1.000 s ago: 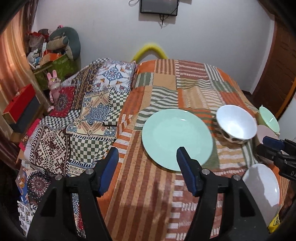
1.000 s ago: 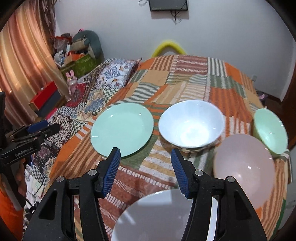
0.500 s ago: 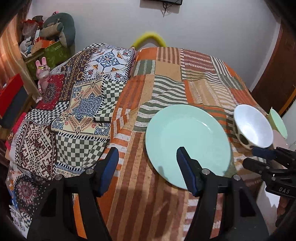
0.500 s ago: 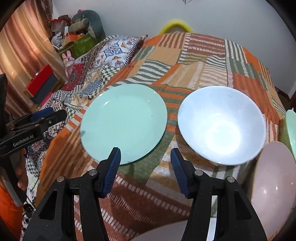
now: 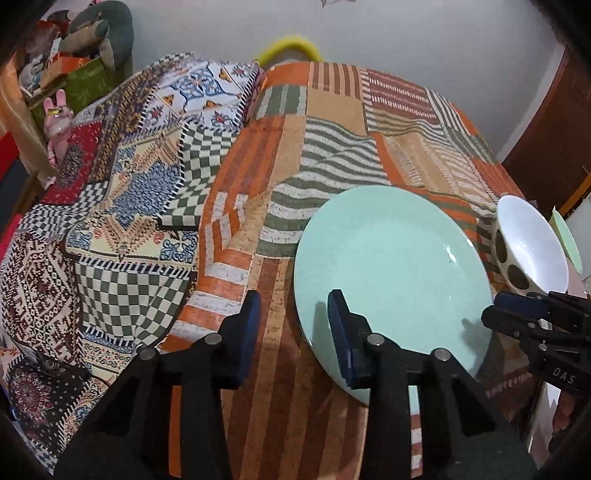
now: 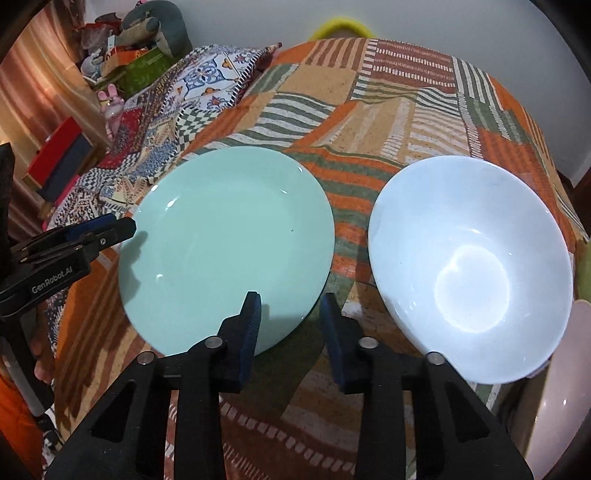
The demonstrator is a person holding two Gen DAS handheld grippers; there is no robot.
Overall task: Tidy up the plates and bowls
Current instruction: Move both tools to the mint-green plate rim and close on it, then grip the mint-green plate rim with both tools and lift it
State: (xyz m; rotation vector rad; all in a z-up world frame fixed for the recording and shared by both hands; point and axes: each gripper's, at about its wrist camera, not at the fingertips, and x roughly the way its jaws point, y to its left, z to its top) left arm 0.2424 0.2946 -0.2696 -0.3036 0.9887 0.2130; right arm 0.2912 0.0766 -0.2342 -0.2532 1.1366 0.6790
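Both grippers, left gripper (image 5: 293,325) and right gripper (image 6: 290,325), have just been narrowing, jaws still apart and empty, straddling opposite rims of the mint-green plate (image 6: 229,240) on the bedspread (image 5: 332,147), apparently to lift it together.

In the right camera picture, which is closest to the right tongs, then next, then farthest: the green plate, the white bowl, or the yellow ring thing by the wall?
From the right tongs:
1. Green plate, its near edge between the tips, left of centre.
2. White bowl, off to the right.
3. Yellow ring, far back by the wall.
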